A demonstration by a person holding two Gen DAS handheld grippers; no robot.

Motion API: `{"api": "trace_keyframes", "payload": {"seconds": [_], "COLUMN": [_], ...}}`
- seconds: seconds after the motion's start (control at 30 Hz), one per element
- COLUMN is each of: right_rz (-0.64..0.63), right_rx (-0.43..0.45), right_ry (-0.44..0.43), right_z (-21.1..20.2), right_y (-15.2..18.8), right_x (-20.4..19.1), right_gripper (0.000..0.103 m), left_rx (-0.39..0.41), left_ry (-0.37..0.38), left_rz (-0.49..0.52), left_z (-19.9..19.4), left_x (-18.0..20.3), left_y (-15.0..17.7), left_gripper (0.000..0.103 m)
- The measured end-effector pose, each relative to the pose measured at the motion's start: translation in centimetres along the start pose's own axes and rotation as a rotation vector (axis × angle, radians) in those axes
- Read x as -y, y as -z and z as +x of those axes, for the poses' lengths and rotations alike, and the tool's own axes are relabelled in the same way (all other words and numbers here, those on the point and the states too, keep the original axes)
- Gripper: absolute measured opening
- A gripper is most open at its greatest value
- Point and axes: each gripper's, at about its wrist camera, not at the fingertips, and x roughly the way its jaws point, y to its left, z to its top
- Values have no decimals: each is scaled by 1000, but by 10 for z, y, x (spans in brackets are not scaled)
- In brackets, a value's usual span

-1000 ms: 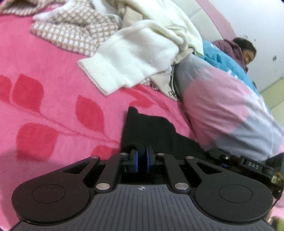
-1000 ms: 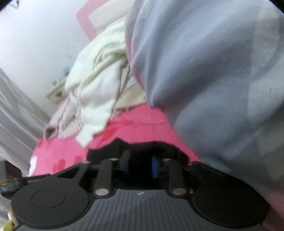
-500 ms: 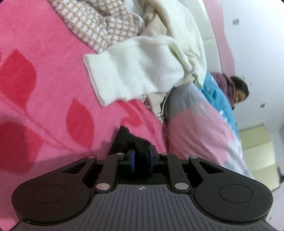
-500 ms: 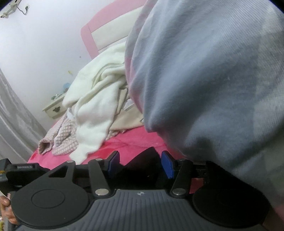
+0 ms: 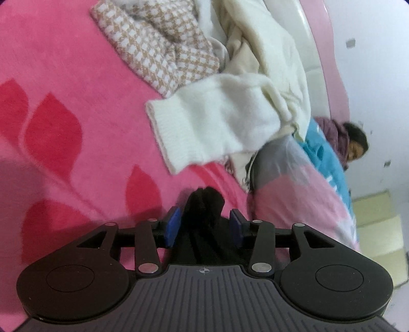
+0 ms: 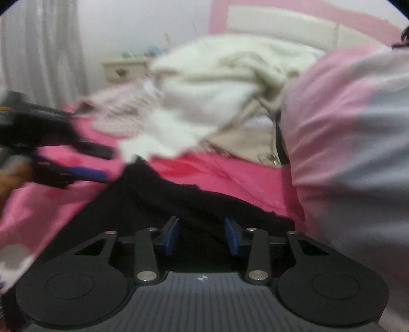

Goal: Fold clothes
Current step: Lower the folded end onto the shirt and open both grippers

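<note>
Both grippers sitting wide, nothing clamped. Left gripper [image 5: 204, 226] is straddling a bunched end of the black garment [image 5: 204, 204], pads clear of it. Right gripper [image 6: 202, 236] is hovering over the same cloth, spread on the pink blanket [image 5: 76, 127]. Looks like a release between folds; next move is needing a fresh pinch on an edge. Beyond: cream sweater [image 5: 209, 127], checked knit [image 5: 158, 48], pastel quilt [image 6: 352, 153], pink headboard [image 6: 281, 18], white wall.
</note>
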Motion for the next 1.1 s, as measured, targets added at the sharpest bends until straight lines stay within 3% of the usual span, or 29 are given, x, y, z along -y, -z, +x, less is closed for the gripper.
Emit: {"api": "trace_keyframes", "payload": {"seconds": [0.1,0.13,0.3,0.43,0.53,0.63,0.73,0.9,1.03,1.1], "right_rz": [-2,9,156,323,425,448,419,182,-31,-86], "right_rx": [37,52,34,-144,-294,-350,-375,-350,-306,-300], "right_ry": [155,156,-85,-243,-263,-228,-219,-203,-173,-160], "right_z": [15,8,-69,-114,-135,-149,-151,-151,-148,-146], "right_y": [-10,-12,-5,21,59,93,111,121,124,126], "right_x": [10,13,27,40,49,48,42,13,-10,-17], "right_gripper": [39,39,42,47,53,53,53,53,52,45], "left_rx": [-46,-60,-138,-244,-331,-365,-379,-315,-256,-232], "left_ry": [-41,-55,-80,-67,-67,-101,-144,-257,-291,-300], "left_rz": [87,122,263,346,440,615,815,1102,1202,1215], "left_z": [-11,-17,-58,-81,-87,-89,-86,-75,-73,-75], "left_x": [6,7,12,11,14,26,40,48,50,50], "left_y": [12,17,50,85,114,144,172,213,226,228], "left_gripper": [43,43,44,44,44,44,44,44,44,40]}}
